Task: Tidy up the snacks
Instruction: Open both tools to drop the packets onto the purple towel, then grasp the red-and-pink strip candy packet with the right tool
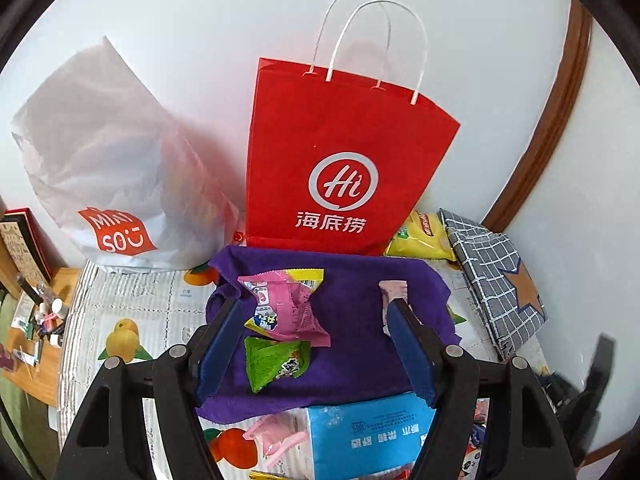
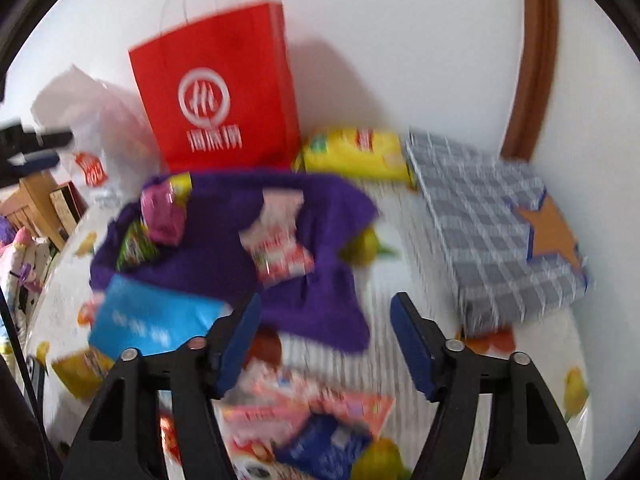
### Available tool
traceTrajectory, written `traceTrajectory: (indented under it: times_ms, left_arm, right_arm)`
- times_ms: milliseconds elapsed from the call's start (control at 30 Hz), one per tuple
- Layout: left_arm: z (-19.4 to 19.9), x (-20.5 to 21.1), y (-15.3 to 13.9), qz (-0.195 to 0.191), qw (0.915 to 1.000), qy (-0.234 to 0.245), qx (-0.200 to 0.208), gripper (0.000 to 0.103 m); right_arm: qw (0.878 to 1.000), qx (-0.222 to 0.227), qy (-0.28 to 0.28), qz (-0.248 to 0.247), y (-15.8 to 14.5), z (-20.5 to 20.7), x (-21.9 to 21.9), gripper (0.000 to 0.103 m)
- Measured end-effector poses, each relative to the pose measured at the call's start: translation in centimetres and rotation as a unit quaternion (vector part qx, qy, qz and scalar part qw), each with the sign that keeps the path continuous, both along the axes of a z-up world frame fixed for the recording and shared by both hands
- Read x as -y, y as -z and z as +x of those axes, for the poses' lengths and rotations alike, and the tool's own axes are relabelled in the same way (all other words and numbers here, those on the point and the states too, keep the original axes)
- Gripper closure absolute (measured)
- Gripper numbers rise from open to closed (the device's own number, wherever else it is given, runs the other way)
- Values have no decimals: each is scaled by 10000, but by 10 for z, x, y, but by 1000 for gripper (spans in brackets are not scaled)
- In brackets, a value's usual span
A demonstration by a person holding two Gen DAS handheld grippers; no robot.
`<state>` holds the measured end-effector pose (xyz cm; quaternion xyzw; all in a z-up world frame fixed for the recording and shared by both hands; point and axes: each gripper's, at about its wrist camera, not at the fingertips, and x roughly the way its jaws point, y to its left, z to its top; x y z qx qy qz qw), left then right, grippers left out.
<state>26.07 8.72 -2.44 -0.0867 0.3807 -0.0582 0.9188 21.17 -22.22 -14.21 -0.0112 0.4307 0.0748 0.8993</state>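
From the left wrist view, we see our left gripper [image 1: 316, 320] with its blue jaws apart and nothing pressed between them. Below it a purple cloth [image 1: 352, 304] lies spread on a fruit-printed table cover [image 1: 132, 312]. On the cloth, a crinkled pink snack packet [image 1: 286, 304] lies just inside the left jaw at about 10 o'clock from the gap's middle, overlapping a green snack packet [image 1: 276, 364] at 7 o'clock. A blue box [image 1: 368, 436] sits at 6 o'clock. A red paper bag [image 1: 340, 160] stands upright at 12 o'clock, a white bag [image 1: 104, 168] at 10 o'clock.

From the right wrist view, blurred, our right gripper [image 2: 326, 320] has its jaws apart, empty, over the cloth's near edge. A pink-and-white snack packet [image 2: 278, 240] lies on the cloth at 11 o'clock beyond the jaws. More snack wrappers [image 2: 316, 420] lie at 6 o'clock. A checked box [image 2: 492, 232] sits at 2 o'clock, a yellow bag [image 2: 356, 152] at 12 o'clock.
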Motion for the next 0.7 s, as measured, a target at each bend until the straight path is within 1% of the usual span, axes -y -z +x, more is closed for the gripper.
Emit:
traceTrajectory:
  times_ms: [67,133,167,233,400,500,700]
  left_arm:
    - [-3,2,-3,16,10000,20,47,31]
    - [-6,4,-6,31,9999,54,91,31]
    - [-7,5,-7,34,9999,82,107,31]
    - [-8,8,-7,56,9999,121,102,30]
    - [-9,12,-7,153,9996,190,111,30]
    - [-9,13,-7,190,9996,183,110,30]
    - [-12,13,-12,240,9992,202,239,30]
  right_arm:
    - [9998,-160,-108,48,12,-8,2,39]
    - [9994,-195,-270,55,20,-17,-2,39]
    - [9990,-194,-403,36,23,-20,-5,39]
    - [9985,-241,-478,-94,30,-22,-12,39]
    - [9971,-506,-518,-217,51,-15,-23,39]
    - [9953,-702,-468,-481,65,-7,-25,39]
    - [9918,-928,-423,-766,76,3,-19,39]
